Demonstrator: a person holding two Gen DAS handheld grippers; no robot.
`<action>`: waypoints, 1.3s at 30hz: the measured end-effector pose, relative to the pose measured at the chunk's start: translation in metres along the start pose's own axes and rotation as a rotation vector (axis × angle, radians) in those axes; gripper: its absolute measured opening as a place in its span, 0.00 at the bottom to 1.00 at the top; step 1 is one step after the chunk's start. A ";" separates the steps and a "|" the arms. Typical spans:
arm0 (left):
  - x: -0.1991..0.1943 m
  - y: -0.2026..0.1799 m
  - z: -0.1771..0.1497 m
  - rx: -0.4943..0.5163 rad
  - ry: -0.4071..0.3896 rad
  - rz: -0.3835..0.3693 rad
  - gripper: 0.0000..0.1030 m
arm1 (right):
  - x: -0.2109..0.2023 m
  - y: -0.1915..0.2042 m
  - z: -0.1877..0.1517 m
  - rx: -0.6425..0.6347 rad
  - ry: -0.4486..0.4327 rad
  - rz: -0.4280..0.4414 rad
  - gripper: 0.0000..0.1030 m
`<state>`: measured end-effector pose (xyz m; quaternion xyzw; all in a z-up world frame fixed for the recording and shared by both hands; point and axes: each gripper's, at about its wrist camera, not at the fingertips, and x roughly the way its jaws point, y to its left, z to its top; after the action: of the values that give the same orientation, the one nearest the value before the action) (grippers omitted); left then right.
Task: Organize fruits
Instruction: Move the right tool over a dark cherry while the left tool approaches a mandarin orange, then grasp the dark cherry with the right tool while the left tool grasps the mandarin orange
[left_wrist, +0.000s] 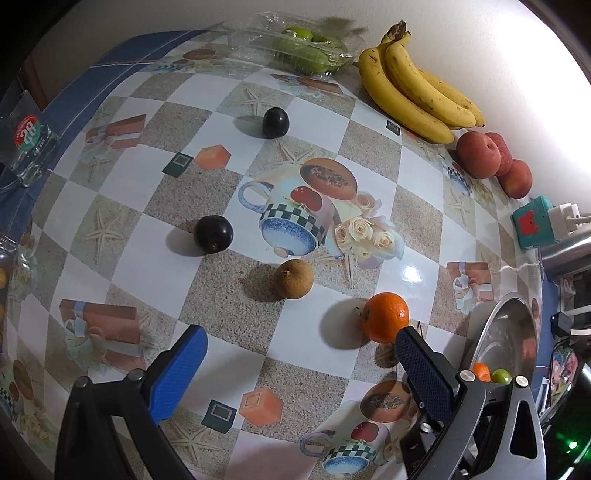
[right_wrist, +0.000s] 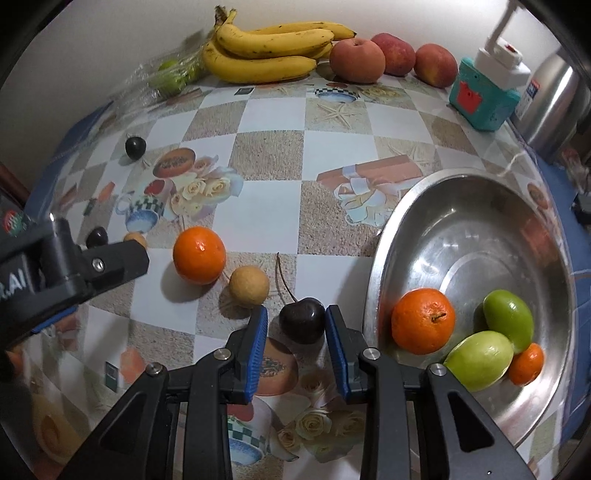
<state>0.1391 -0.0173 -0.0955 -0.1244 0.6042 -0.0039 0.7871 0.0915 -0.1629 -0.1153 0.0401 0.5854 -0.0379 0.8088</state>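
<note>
Right wrist: cherry (right_wrist: 302, 320) beside bowl (right_wrist: 380, 236) rim.

Checkered tablecloth (right_wrist: 273, 155), yellow bananas (right_wrist: 266, 48), orange mandarin (right_wrist: 199, 254), dark cherry (right_wrist: 301, 319)

— What's cut off or hidden?
— The steel bowl (left_wrist: 491, 328) is half hidden behind the left gripper (left_wrist: 301, 341); the kettle (right_wrist: 554, 107) runs off the frame
— Anything unclear?
— The green fruits in the plastic box (left_wrist: 295, 44) blur together
</note>
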 end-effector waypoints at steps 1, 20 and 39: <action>0.000 0.000 0.000 -0.001 0.001 0.000 1.00 | 0.000 0.002 0.000 -0.014 0.000 -0.014 0.31; 0.001 0.004 0.001 -0.022 0.008 -0.008 1.00 | -0.001 0.002 0.001 -0.012 -0.012 -0.036 0.25; 0.012 -0.015 0.004 -0.009 0.025 -0.181 0.75 | -0.034 -0.046 -0.004 0.235 -0.056 0.155 0.25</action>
<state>0.1477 -0.0327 -0.1028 -0.1821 0.6001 -0.0738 0.7754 0.0724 -0.2073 -0.0854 0.1786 0.5492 -0.0446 0.8151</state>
